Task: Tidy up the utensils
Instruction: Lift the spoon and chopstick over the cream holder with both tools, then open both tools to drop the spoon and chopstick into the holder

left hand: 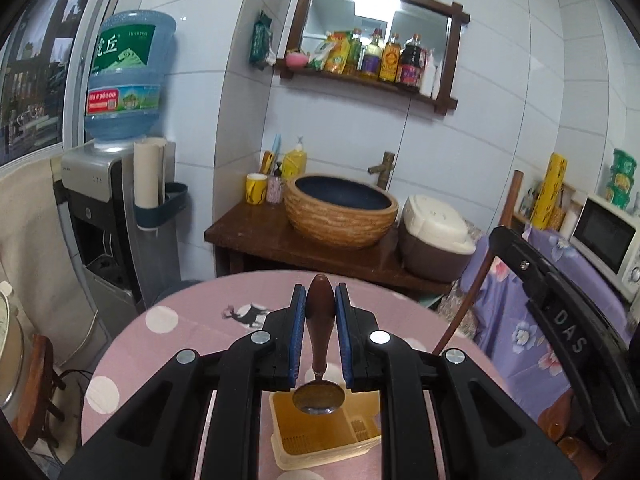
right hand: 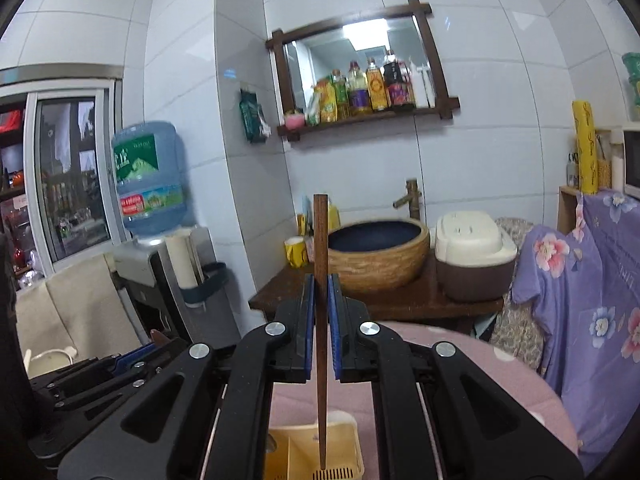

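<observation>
My left gripper (left hand: 320,296) is shut on a spoon (left hand: 319,320) with a dark brown wooden handle. The handle points up and the metal bowl hangs just above a pale yellow utensil holder (left hand: 320,432) on the pink table. My right gripper (right hand: 320,286) is shut on a dark wooden chopstick (right hand: 321,280), held upright, its thin tip down inside the same yellow holder (right hand: 304,456). The right gripper's body shows at the right edge of the left wrist view (left hand: 560,312). The left gripper shows at the lower left of the right wrist view (right hand: 120,364).
A round table with a pink dotted cloth (left hand: 192,320) carries the holder. Beyond it stand a wooden counter with a woven basin (left hand: 340,212) and a rice cooker (left hand: 436,236). A water dispenser (left hand: 116,208) stands at the left and a microwave (left hand: 608,240) at the right.
</observation>
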The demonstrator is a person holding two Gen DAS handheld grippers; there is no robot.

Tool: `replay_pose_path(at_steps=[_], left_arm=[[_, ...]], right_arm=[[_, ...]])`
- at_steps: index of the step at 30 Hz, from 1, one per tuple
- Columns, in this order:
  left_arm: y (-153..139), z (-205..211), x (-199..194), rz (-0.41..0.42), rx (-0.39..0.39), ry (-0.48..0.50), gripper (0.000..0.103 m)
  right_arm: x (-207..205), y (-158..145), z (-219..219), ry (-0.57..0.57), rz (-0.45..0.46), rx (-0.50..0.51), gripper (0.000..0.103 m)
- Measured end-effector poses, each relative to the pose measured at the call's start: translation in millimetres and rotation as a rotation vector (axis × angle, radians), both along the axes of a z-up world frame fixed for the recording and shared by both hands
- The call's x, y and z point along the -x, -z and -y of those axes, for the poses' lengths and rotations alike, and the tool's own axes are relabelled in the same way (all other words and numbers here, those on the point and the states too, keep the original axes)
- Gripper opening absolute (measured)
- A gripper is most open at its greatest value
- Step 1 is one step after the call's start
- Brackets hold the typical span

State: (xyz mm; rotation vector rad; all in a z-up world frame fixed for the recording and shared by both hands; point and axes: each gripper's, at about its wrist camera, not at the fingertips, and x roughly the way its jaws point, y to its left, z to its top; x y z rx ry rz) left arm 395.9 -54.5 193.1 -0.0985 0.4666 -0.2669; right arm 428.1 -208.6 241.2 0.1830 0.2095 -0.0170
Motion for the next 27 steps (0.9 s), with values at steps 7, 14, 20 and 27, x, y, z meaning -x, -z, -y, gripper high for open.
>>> replay_pose_path(at_steps=[7,14,20,27], left_arm=[[40,6,2,-0.052,-0.046,0.014,0.016],[69,13,5,-0.102,-0.076,0.017,0.016],[86,14,-1,-0.152,-0.086,0.011,0.016],[90,12,2,-0.156,-0.077,0.020,0.016]], right_arm=[[-9,51,2,-0.006,-0.104,-0.013,0.008],[-7,82,4,-0.016,-0.167,-0.023,0.008],[-3,83,8,-0.013,-0.169,-0.023,0.008],[-1,83,12,-0.030,-0.159,-0.024,0.009]])
